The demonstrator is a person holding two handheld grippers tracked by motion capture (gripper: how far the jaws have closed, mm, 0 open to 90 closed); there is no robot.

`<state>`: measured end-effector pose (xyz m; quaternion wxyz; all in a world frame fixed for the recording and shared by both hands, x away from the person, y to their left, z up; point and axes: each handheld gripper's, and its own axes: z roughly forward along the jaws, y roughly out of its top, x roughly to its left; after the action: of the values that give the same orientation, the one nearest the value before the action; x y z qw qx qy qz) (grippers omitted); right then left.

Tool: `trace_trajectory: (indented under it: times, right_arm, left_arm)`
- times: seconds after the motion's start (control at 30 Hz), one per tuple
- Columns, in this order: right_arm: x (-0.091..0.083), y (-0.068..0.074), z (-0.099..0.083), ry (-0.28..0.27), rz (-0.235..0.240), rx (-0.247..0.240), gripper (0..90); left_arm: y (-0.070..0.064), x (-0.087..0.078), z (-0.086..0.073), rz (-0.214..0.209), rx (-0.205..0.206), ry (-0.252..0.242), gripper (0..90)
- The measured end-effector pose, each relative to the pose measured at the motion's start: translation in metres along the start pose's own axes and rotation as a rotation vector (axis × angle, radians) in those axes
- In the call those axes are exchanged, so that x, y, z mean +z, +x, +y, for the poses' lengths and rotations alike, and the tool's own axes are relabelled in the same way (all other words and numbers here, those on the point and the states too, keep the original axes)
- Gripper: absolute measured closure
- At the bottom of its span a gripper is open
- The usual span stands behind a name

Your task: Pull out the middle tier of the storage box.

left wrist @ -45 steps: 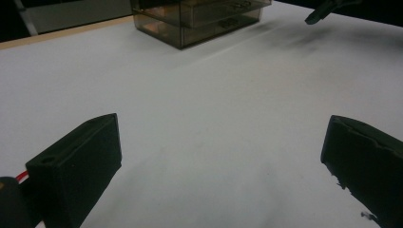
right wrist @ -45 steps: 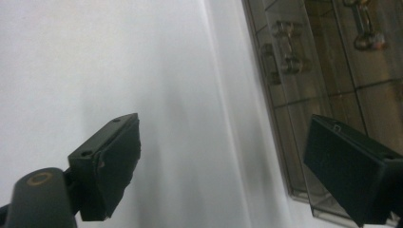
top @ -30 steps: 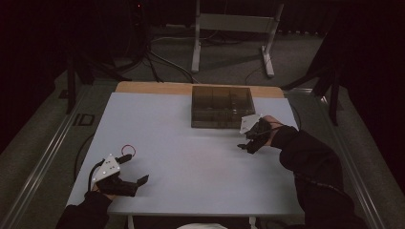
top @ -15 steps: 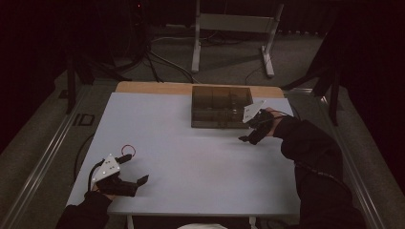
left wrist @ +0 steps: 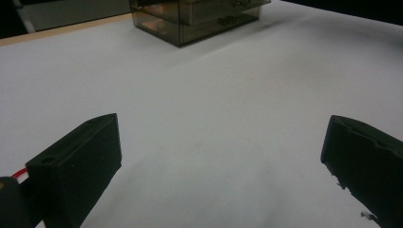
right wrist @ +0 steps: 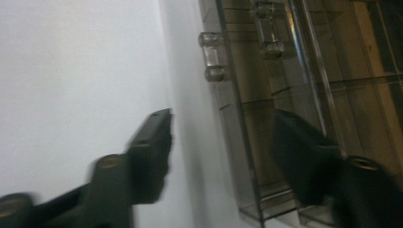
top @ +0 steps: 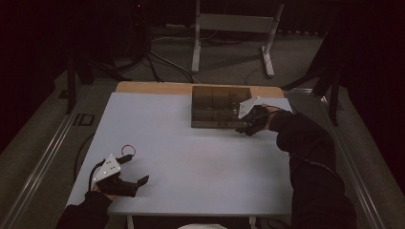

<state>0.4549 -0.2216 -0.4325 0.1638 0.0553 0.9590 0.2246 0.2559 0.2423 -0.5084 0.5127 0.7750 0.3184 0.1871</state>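
Right tool (top: pixel 244 128) moved up to box (top: pixel 215 102) corner, jaws apart, box long axis across table (top: pixel 191 157)

The high camera is looking forward and down over the white table (top: pixel 200 162). The left gripper camera is sitting low near seven o'clock, facing the smoky plastic box (left wrist: pixel 190 19) far off toward one o'clock. The right gripper camera is pressing close against that same box (right wrist: pixel 294 118).
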Motion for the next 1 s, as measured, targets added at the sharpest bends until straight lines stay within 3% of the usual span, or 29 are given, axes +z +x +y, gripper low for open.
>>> trace_trajectory:
  times: [0.1, 0.23, 0.33, 0.4, 0.5, 0.57, 1.0]
  right_arm:
    - [0.006, -0.004, 0.001, -0.007, -0.011, -0.002, 52.9]
    - [0.011, -0.01, 0.003, 0.009, 0.027, -0.056, 64.5]
    - [0.015, -0.016, 0.003, 0.019, 0.04, -0.06, 69.8]
    - [0.018, -0.019, 0.003, 0.034, 0.041, -0.085, 71.2]
    - [0.023, -0.022, 0.005, 0.061, 0.082, -0.089, 74.4]
    - [0.025, -0.024, 0.005, 0.078, 0.084, -0.096, 77.1]
    - [0.032, -0.028, 0.009, 0.112, 0.136, -0.118, 85.4]
  left_arm:
    - [0.0, 0.0, 0.0, 0.0, -0.002, 0.005, 1.2]
    - [0.0, 0.0, 0.0, -0.002, -0.003, 0.001, 1.2]
    - [0.0, 0.0, 0.0, -0.002, -0.002, 0.003, 1.2]
    - [0.0, 0.0, 0.0, -0.001, -0.003, -0.001, 1.2]
    - [0.0, 0.0, -0.001, -0.002, -0.003, 0.004, 1.2]
    - [0.0, 0.0, 0.0, -0.001, -0.003, -0.001, 1.2]
    - [0.001, 0.0, 0.0, -0.003, -0.007, -0.001, 1.2]
